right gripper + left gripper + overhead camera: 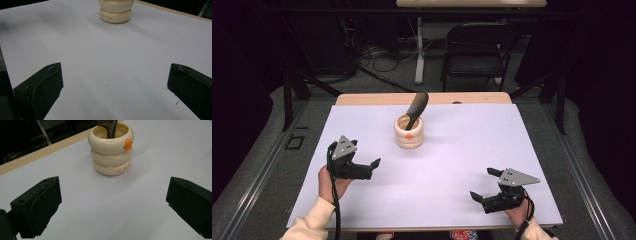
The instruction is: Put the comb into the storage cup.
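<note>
A cream holder [409, 132] shaped like three stacked rings stands upright on the white table top [452, 165], just beyond its middle, with a small orange knob [128, 144] on its top ring. A dark comb [417, 107] sticks out of it and leans to the right. My left gripper [365, 153] rests near the front left, open and holding nothing; in the left gripper view the holder [111, 147] and comb [110, 128] sit ahead of the gripper [113, 205]. My right gripper [483, 183] is at the front right, open and holding nothing, with the holder [115, 11] far ahead of the gripper [115, 92].
A strip of wooden table edge [377, 98] runs along the far side of the white sheet. Beyond it stand a black folding chair [477, 47] and a white table leg [419, 50], with cables on the floor. Metal rails flank the table.
</note>
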The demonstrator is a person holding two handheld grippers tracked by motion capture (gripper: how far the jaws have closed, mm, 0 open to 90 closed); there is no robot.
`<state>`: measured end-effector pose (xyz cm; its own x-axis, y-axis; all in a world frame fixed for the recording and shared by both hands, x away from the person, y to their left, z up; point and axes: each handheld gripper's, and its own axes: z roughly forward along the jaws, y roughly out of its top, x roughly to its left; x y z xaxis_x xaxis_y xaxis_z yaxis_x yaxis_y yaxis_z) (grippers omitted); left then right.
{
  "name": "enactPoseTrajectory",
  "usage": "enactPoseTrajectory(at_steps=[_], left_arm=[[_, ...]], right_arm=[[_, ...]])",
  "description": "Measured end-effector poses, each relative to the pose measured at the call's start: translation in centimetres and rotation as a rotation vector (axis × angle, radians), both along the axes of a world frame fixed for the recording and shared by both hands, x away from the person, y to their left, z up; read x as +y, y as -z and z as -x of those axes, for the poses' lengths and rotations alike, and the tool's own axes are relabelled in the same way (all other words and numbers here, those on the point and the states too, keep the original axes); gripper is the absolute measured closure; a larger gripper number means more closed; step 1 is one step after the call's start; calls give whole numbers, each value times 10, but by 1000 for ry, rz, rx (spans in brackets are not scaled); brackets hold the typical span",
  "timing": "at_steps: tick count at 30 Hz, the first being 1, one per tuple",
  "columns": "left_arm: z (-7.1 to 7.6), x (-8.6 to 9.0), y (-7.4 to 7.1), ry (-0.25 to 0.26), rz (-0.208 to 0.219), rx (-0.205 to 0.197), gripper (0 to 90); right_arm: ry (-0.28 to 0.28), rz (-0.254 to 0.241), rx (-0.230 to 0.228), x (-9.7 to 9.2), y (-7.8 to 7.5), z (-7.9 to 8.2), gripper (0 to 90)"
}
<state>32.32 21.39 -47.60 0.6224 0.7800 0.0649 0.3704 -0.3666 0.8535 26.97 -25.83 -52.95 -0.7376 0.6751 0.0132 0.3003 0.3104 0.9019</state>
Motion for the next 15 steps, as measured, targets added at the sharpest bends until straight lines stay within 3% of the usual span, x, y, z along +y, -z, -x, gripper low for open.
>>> enactPoseTrajectory(at_steps=[15], left_arm=[[24,15,16,-30,-10,21,0]], right_arm=[[1,0,0,0,0,0,0]])
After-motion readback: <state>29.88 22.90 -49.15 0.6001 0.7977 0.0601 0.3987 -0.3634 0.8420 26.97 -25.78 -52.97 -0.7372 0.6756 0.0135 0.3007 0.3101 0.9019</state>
